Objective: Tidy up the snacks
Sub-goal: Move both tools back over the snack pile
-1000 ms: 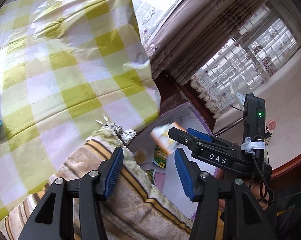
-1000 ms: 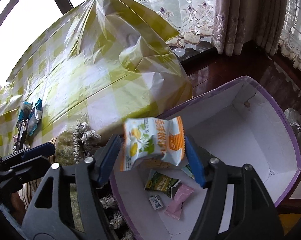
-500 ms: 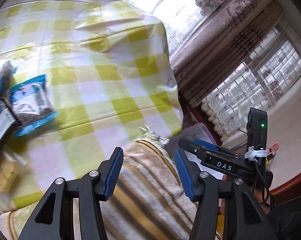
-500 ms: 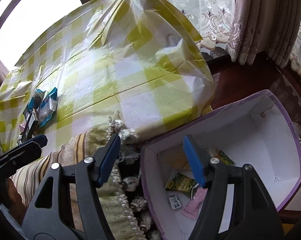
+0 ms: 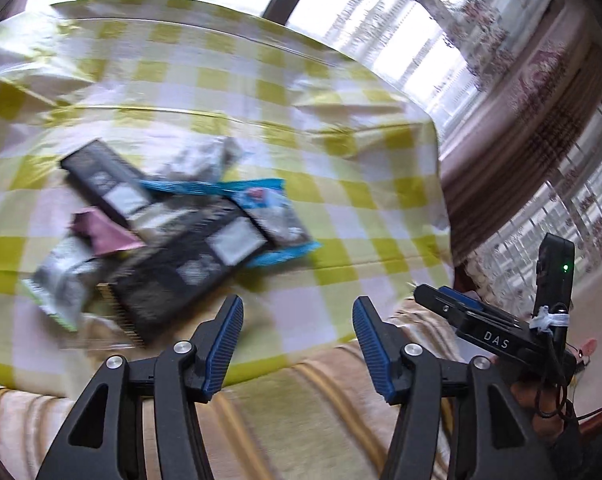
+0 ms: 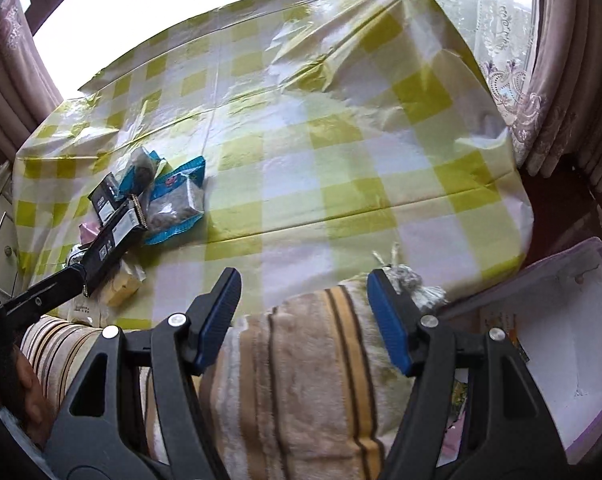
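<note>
A pile of snacks lies on the yellow-checked tablecloth (image 5: pixel 341 216): black boxes (image 5: pixel 181 268), blue packets (image 5: pixel 273 216), a pink packet (image 5: pixel 105 236) and a silver packet (image 5: pixel 61 280). My left gripper (image 5: pixel 297 320) is open and empty, just short of the pile. My right gripper (image 6: pixel 303 300) is open and empty above a striped blanket (image 6: pixel 301 380). The pile also shows in the right wrist view (image 6: pixel 157 196). A white box with a purple rim (image 6: pixel 573 320) at the lower right holds snack packets, mostly hidden.
The striped blanket (image 5: pixel 301 400) covers the near table edge. Curtains (image 6: pixel 561 80) and windows stand behind and to the right. The left gripper's tip (image 6: pixel 45 292) reaches in from the left of the right wrist view. A dark wooden floor (image 6: pixel 561 200) lies beside the table.
The orange and white snack bag left my right gripper and dropped into the box. Both grippers swung left, from the box toward the snack pile on the table.
</note>
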{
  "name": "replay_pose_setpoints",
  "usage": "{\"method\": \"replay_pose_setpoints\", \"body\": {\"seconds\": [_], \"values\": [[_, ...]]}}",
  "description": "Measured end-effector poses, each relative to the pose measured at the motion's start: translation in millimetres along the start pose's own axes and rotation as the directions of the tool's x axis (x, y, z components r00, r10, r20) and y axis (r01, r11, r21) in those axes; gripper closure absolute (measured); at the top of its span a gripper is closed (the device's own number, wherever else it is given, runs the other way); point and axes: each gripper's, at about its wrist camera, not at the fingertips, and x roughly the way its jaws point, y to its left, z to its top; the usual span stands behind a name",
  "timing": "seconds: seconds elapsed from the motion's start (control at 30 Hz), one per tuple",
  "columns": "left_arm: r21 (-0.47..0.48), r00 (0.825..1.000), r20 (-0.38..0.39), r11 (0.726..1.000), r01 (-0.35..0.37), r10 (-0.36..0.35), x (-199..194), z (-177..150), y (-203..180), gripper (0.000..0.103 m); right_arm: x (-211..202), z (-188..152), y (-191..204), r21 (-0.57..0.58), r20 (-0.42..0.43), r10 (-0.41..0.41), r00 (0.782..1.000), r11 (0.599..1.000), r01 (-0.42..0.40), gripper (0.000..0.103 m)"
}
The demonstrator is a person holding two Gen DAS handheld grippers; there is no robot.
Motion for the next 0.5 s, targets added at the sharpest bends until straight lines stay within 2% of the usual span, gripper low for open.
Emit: {"method": "replay_pose_setpoints", "body": {"seconds": [0.27, 0.4, 0.5], "values": [[-0.138, 0.991, 0.027, 0.983, -0.124, 0.129, -34, 1, 83, 0.044, 24, 7, 33, -0.061, -0.032, -0.001, 0.999, 0.998, -0.001, 0.034], [-0.114, 0.972, -0.016, 0.965, -0.235, 0.235, -32, 8, 102, 0.044, 36, 13, 44, -0.075, -0.046, -0.005, 0.999, 0.997, 0.002, 0.034], [-0.073, 0.957, -0.044, 0.955, -0.289, 0.286, -25, 14, 109, 0.044, 43, 17, 56, -0.103, -0.051, -0.005, 0.999, 0.995, -0.001, 0.034]]}}
